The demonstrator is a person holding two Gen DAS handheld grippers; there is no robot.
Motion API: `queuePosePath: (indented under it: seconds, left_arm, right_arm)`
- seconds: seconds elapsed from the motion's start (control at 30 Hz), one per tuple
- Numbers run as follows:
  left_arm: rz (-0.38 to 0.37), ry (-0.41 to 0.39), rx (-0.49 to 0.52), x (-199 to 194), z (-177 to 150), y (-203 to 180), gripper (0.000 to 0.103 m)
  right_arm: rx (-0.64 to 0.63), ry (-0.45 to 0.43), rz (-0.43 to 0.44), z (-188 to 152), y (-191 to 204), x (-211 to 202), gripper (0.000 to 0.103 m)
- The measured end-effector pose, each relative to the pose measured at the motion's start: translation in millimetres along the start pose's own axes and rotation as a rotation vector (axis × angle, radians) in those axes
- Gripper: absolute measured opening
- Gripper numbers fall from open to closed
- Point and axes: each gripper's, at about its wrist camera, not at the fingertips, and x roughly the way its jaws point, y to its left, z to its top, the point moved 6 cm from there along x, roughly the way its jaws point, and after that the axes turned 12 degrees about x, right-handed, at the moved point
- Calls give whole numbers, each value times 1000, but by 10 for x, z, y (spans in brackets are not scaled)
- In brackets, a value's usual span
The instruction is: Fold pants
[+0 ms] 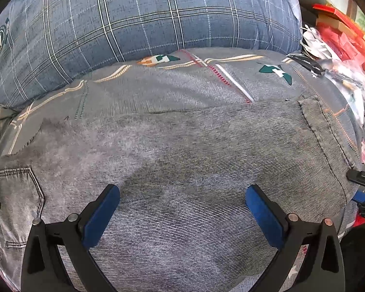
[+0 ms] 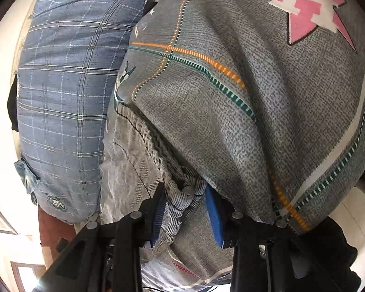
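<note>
Grey denim fills my view: the pants (image 1: pixel 177 165) lie spread flat across the bed (image 1: pixel 158 85), on its patterned grey cover, directly below and ahead of my left claw (image 1: pixel 182 209). A back pocket (image 1: pixel 19 189) sits off to that claw's left, and the hem or waist edge runs down its right side. I judge the job barely started; the cloth looks laid out in a single broad panel, with the folds not yet made.

My left claw hangs released, its blue pads wide apart above the fabric and gripping nothing. My right claw (image 2: pixel 185 209) is clenched on a bunched edge of the pants (image 2: pixel 180 206), the ribbed cloth pinched between its blue pads (image 2: pixel 214 216), with the bed cover draped just beyond its tips. A blue plaid pillow (image 1: pixel 133 17) lies further ahead of both claws. What remains, I reckon, is carrying that gripped edge over.
</note>
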Motion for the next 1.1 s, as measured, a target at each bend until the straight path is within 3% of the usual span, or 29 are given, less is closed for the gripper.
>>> queuePosePath:
  seconds: [0.17, 0.23, 0.33, 0.43, 0.8, 1.1]
  left_arm:
    - [38, -64, 28, -135, 61, 10, 103]
    - [69, -31, 35, -42, 45, 23, 103]
    - [51, 23, 20, 140, -33, 44, 103]
    - [41, 0, 5, 134, -45, 62, 103]
    - [36, -8, 17, 140, -49, 64, 103]
    - [30, -6, 18, 149, -43, 67, 103]
  right_arm:
    - [0, -24, -30, 9, -1, -22, 46]
    - [17, -32, -36, 23, -2, -7, 46]
    - [-22, -45, -83, 14, 62, 20, 47]
    - [-54, -41, -113, 7, 100, 42, 47]
    - [-149, -74, -181, -24, 174, 44, 26]
    - [-268, -150, -171, -169, 458, -118, 23]
